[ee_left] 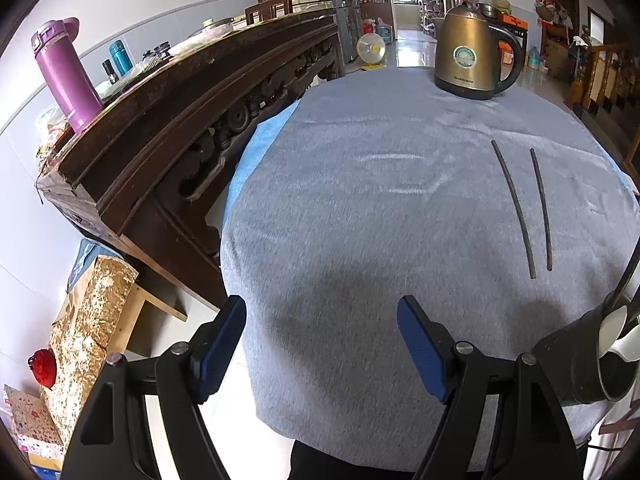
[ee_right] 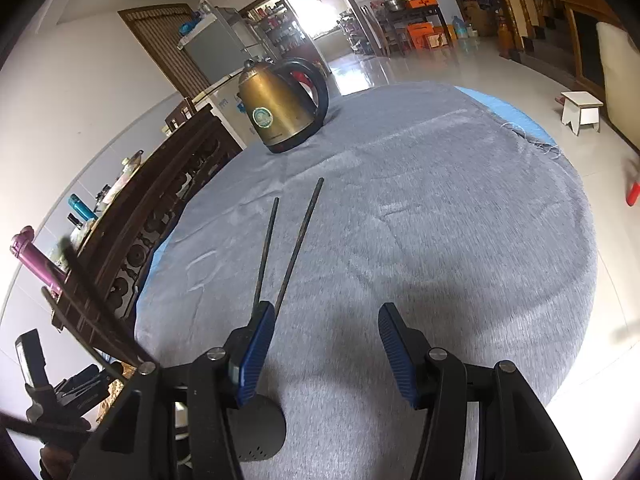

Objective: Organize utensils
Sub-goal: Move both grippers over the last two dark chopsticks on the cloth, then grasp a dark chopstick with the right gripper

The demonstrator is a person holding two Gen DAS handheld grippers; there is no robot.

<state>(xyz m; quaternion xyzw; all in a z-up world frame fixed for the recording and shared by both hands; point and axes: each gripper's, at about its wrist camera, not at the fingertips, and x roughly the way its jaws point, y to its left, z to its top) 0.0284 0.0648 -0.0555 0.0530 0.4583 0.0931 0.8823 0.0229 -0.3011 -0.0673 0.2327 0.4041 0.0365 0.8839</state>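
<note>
Dark chopsticks lie side by side, not touching, on the grey cloth toward the table's middle, near ends just ahead of the right gripper. Its jaws stand partly spread and empty; the left gripper gapes wider, also empty, near the front edge. Thin sticks on soft cloth may roll or cross if pinched singly.

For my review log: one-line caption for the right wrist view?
Open right gripper hovers near two dark chopsticks on grey cloth, kettle behind.
</note>
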